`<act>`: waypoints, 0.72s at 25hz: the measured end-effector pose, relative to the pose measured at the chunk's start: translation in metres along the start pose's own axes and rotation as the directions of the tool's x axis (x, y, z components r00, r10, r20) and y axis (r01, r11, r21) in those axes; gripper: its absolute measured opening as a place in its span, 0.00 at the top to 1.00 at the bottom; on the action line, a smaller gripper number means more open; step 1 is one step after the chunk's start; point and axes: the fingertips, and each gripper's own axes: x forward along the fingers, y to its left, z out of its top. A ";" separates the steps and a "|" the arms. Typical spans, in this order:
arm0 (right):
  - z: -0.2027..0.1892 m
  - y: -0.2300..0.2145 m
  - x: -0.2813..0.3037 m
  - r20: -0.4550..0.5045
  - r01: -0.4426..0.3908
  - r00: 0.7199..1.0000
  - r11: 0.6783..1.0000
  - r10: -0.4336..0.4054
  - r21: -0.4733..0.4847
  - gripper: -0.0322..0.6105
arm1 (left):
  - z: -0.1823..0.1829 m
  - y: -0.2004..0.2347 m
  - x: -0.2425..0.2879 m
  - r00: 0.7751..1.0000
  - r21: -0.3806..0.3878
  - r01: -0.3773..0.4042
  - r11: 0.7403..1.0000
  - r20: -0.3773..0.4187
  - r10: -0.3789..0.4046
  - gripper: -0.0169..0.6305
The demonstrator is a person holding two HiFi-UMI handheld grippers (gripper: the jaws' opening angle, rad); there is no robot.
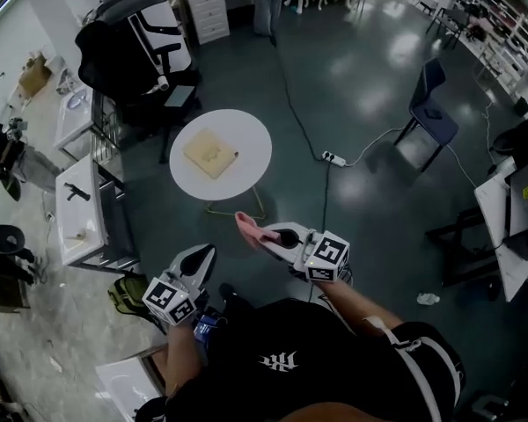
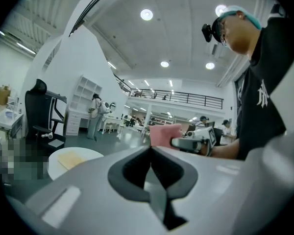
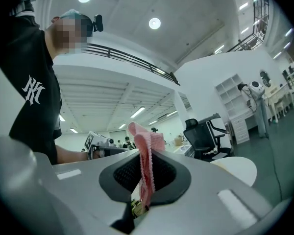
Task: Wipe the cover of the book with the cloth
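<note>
White round table (image 1: 246,132) carries the tan book (image 1: 210,152) near its centre. Both grippers sit short of the table. Left gripper (image 1: 202,257): jaws pressed together, empty. Right gripper (image 1: 286,237): pinches pink cloth (image 1: 249,229).

The pink ribbed cloth (image 1: 255,232) in the right tongs (image 1: 280,236) is the brightest colour here. The right tongs and the left tongs (image 1: 204,253) are both pale grey with black inner pads, and each bears black-and-white square markers. On the far round white table (image 1: 246,134) lies a pale yellow square book (image 1: 210,153). The glossy floor (image 1: 361,86) is dark teal. At far left is a black office chair with white trim (image 1: 136,47), and at far right a dark blue chair (image 1: 429,104). The person's black shirt (image 1: 290,350) carries a white logo.
</note>
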 end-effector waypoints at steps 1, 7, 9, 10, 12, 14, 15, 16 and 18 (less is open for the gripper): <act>0.003 -0.006 0.007 0.000 0.025 1.000 1.000 -0.025 -0.005 0.93 | 0.004 0.012 0.002 1.000 0.006 0.023 1.000 -0.001 -0.023 0.97; 0.021 -0.030 0.072 0.034 0.160 0.987 0.987 -0.160 0.003 0.93 | 0.034 0.094 -0.008 0.993 0.018 0.120 0.993 -0.002 -0.120 0.97; 0.027 -0.036 0.100 0.044 0.191 0.980 0.981 -0.192 0.020 0.93 | 0.044 0.121 -0.017 0.990 0.015 0.138 0.990 -0.006 -0.138 0.97; 0.030 -0.038 0.113 0.049 0.203 0.978 0.979 -0.204 0.023 0.93 | 0.047 0.135 -0.022 0.989 0.012 0.148 0.989 -0.008 -0.148 0.97; 0.034 -0.039 0.140 0.057 0.219 0.974 0.976 -0.220 0.022 0.93 | 0.050 0.162 -0.034 0.986 0.003 0.164 0.986 -0.013 -0.164 0.97; 0.038 -0.038 0.167 0.061 0.237 0.970 0.971 -0.237 0.013 0.93 | 0.051 0.188 -0.047 0.984 -0.012 0.179 0.984 -0.022 -0.179 0.97; 0.041 -0.039 0.181 0.060 0.252 0.966 0.968 -0.252 0.005 0.93 | 0.051 0.202 -0.052 0.981 -0.020 0.189 0.982 -0.030 -0.189 0.97; 0.043 -0.040 0.193 0.060 0.269 0.961 0.963 -0.269 -0.001 0.93 | 0.049 0.215 -0.056 0.979 -0.027 0.201 0.979 -0.040 -0.202 0.97; 0.042 -0.043 0.213 0.063 0.303 0.951 0.953 -0.302 0.002 0.93 | 0.043 0.241 -0.062 0.972 -0.039 0.223 0.974 -0.063 -0.225 0.97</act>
